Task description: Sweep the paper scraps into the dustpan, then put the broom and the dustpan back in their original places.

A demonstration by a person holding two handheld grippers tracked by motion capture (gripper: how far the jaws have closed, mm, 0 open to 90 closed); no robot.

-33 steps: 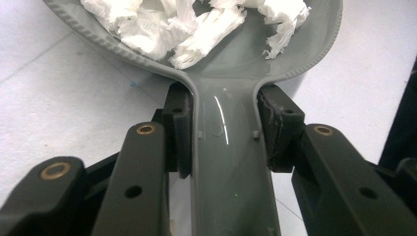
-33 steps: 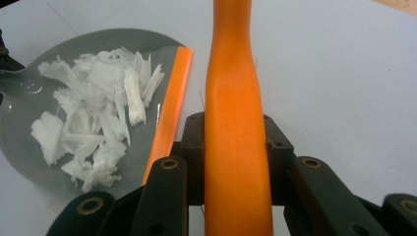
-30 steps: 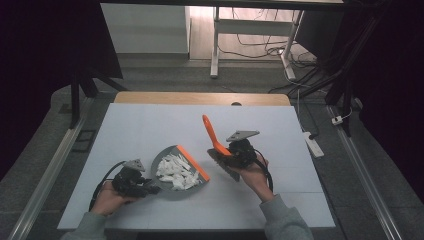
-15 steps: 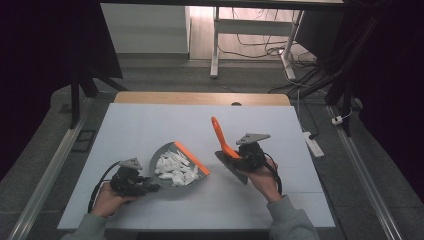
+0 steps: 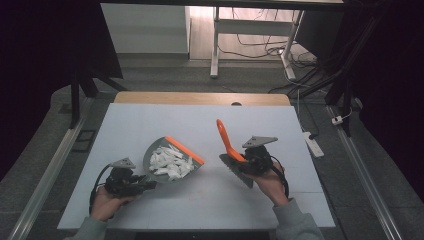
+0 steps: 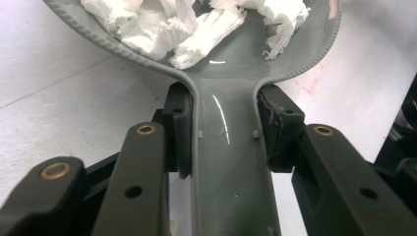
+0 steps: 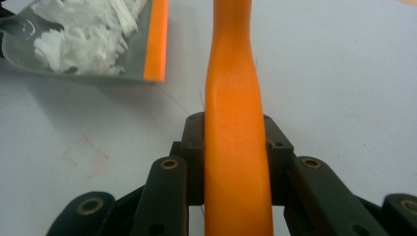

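A grey dustpan point(image 5: 172, 161) with an orange lip lies left of the table's middle, heaped with white paper scraps point(image 5: 170, 162). My left gripper point(image 5: 145, 184) is shut on the dustpan's handle point(image 6: 226, 142), both pads pressed to its sides, with the scraps point(image 6: 196, 24) just ahead of them. To the dustpan's right, my right gripper point(image 5: 244, 162) is shut on the orange handle point(image 5: 225, 136) of a brush whose dark bristles point(image 5: 239, 172) point down toward the table. In the right gripper view, that handle point(image 7: 236, 147) runs between the jaws and the dustpan point(image 7: 88, 39) lies at the upper left.
The pale table point(image 5: 200, 120) has a wooden strip point(image 5: 200, 98) along its far edge. A white power strip point(image 5: 313, 142) lies just off the right side. Faint red marks point(image 7: 86, 155) show on the tabletop near the brush.
My right gripper has carried the brush to the right and slightly nearer, away from the dustpan. The left gripper and dustpan have stayed almost still.
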